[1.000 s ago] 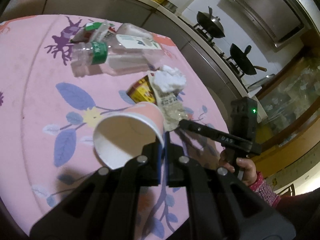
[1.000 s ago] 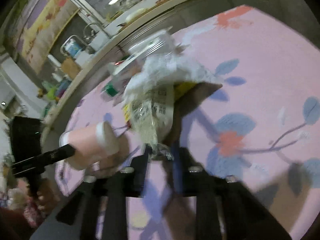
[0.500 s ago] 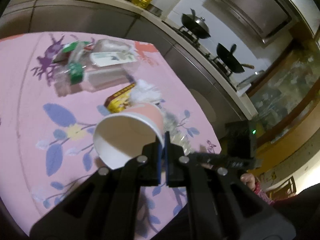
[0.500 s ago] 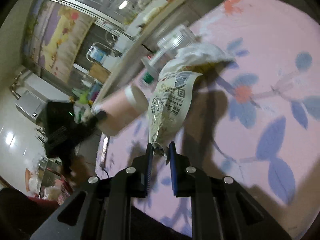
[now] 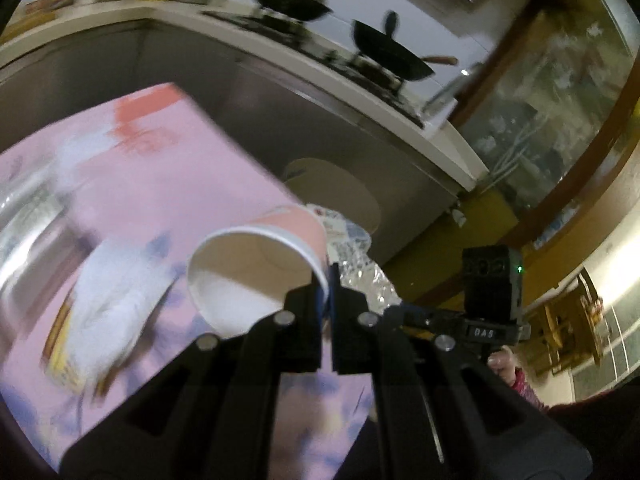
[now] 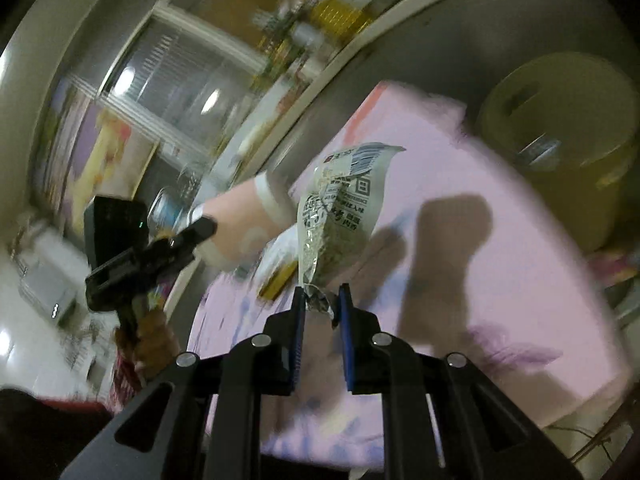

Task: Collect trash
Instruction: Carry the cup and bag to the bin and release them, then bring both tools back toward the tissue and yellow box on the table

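Both hands loaded, both aimed toward the yellow bin [image 6: 560, 136] past the far edge of the table.

Left gripper [image 5: 330, 280]: jaws together, pinching the rim wall of the paper cup [image 5: 256, 260]. One finger inside the wall, one outside, so the cup hangs sideways with its mouth toward the camera. A rim pinch is the sensible grip on a thin cup; squeezing the body would crush it.

Right gripper [image 6: 322, 304]: jaws nearly together, clamped on the crimped end of the snack wrapper [image 6: 340, 216]. The wrapper stands up above the fingers, clear of the table [image 6: 500, 264]. Gripping the crumpled end gives the pads something thick to bite; the flat film would likely slip.

The cup sits just beside the wrapper, so both items travel together: one trip, two pieces.

Remaining on the pink tablecloth: a white tissue wad [image 5: 116, 292] over something yellow, probably a small box, but the blur is too heavy to say. A clear plastic bottle [image 5: 28, 224] lies at the left edge.

The bin looks open with something already in it. Read: mid-carry, drop not yet made, more trash left.
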### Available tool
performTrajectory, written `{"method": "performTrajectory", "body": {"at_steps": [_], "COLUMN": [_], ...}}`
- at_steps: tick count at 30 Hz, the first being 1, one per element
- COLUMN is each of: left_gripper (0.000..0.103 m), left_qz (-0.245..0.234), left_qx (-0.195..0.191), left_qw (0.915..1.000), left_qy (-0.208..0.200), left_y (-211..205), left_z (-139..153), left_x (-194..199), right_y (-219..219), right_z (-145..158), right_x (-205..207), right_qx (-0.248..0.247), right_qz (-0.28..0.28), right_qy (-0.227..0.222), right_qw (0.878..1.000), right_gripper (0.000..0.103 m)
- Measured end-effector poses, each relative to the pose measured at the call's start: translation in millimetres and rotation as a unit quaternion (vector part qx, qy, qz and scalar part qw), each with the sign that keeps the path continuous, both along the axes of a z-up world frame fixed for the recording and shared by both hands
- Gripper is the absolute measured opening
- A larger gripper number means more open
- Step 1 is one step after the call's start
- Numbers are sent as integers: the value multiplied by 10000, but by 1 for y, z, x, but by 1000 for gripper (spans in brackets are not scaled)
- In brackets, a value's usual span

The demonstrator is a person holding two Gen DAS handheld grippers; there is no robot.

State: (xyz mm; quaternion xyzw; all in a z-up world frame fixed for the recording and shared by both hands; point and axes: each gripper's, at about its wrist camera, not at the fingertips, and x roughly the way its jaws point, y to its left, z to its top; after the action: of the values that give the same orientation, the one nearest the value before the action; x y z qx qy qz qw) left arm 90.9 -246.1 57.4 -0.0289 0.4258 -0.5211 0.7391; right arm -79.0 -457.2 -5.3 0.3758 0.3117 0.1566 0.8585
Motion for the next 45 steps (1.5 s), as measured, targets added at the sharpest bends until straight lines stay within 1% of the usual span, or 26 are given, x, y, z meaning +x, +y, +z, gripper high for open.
{"method": "performTrajectory", "body": {"at_steps": [1,2,4,6,8,11,14,15,16,17,18,19,20,23,25,27,30,32,35,37,38,40,43,45], "left_gripper": [2,2,2,2,2,2,3,5,19,36,42,43,43,43,43,43,43,43,43,43,43,43,43,43], "left_qz": [-128,-273,-440,-575,-700,-752,-723,-694,-688,-668,-597,-502,-460,-335,-314,-364,-410,-459,-514,-487,-447,-353,-10,299], "left_qx": [-6,10,66,135,216,409,711,820,872,929,993,1028,1015,656,318,34,-178,-368,-529,-458,-425,-338,-11,205], "left_qw": [9999,9996,9989,9981,9973,9963,9948,9942,9937,9932,9930,9932,9936,9968,9988,9993,9988,9980,9968,9961,9956,9955,9959,9960], "left_qy": [-7,-49,-135,-171,-72,32,25,56,123,196,214,206,209,308,215,10,-177,-211,-318,-582,-712,-818,-910,-813], "left_y": [-21,-49,-89,-135,-177,-218,-250,-260,-265,-270,-271,-272,-271,-256,-245,-233,-222,-209,-180,-150,-128,-94,-27,18], "left_z": [2,5,6,2,-8,-27,-53,-63,-71,-78,-82,-84,-83,-62,-37,-9,20,36,49,50,46,35,8,-12], "left_x": [6,15,26,38,50,59,62,63,65,66,67,68,68,69,64,53,39,29,12,-8,-18,-29,-41,-42], "right_y": [-20,-32,-62,-85,-102,-116,-129,-131,-134,-137,-139,-141,-141,-140,-140,-138,-133,-127,-110,-97,-90,-72,-40,-17], "right_z": [2,2,1,-1,-5,-14,-28,-31,-37,-42,-45,-45,-43,-30,-19,-8,4,12,26,31,32,33,31,27], "right_x": [0,1,7,17,24,42,57,60,62,62,60,59,56,39,31,25,18,15,9,5,6,11,24,37], "right_qx": [-42,-73,-173,-475,-694,-978,-1234,-1261,-1246,-1234,-1239,-1230,-1216,-1117,-1022,-877,-688,-647,-641,-613,-599,-633,-724,-719], "right_qz": [-333,-526,-986,-1388,-1561,-1700,-1845,-1928,-2005,-2093,-2191,-2262,-2291,-2434,-2499,-2528,-2575,-2523,-2398,-2302,-2221,-2036,-1637,-1307], "right_qy": [-26,-15,53,211,358,632,906,952,975,997,1017,977,919,638,410,219,17,-86,-256,-337,-352,-347,-285,-220], "right_qw": [9994,9986,9950,9890,9847,9785,9708,9684,9668,9649,9624,9613,9614,9614,9620,9633,9638,9655,9684,9706,9725,9764,9834,9886], "right_gripper": [14,14,14,14,14,14,21,30,46,54,60,60,60,60,60,60,60,60,60,60,60,60,60,60]}}
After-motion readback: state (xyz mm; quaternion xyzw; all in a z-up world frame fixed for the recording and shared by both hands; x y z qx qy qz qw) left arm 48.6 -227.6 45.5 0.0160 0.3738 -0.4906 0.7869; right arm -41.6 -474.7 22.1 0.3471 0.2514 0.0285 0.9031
